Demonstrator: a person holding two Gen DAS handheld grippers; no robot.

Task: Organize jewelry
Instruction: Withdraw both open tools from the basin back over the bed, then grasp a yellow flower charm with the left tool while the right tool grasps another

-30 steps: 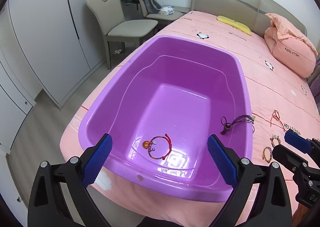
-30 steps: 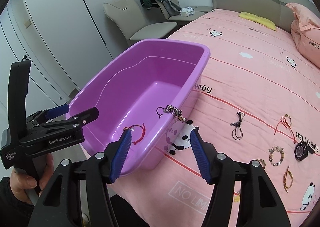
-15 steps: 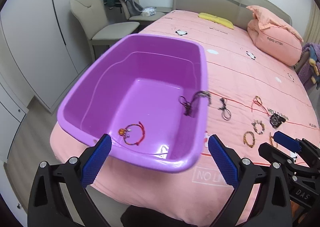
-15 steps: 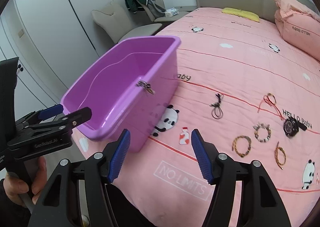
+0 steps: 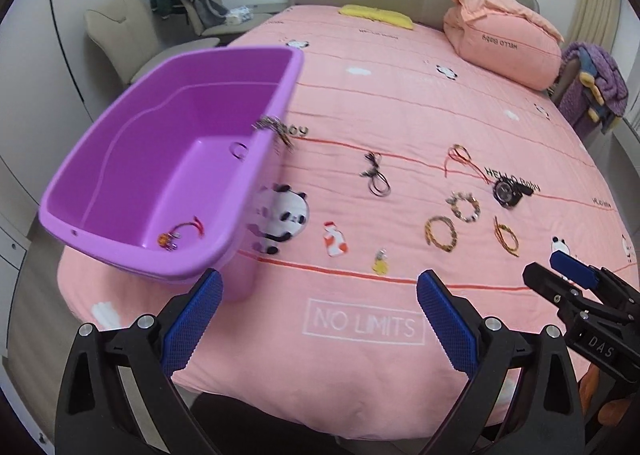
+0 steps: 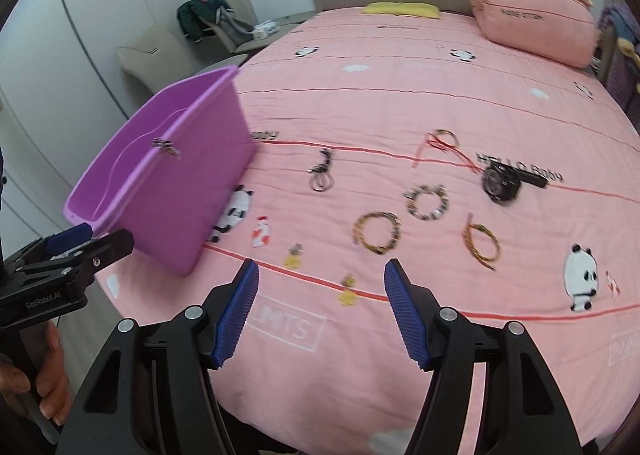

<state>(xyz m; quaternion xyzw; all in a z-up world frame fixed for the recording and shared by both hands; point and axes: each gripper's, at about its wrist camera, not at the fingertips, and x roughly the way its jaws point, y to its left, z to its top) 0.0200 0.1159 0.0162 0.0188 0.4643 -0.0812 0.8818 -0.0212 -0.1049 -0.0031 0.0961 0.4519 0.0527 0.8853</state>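
Left wrist view is showing a pink bedspread (image 5: 400, 103), 1 purple tub (image 5: 160, 159), 2 chairs (image 5: 120, 39); left gripper (image 5: 320, 315) and right gripper (image 6: 320, 307) are gaping wide, empty.

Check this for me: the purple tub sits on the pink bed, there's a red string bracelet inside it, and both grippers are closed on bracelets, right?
Not quite. Both views show the left gripper and right gripper open and empty. The purple tub is on the pink bed, with the red string bracelet inside.
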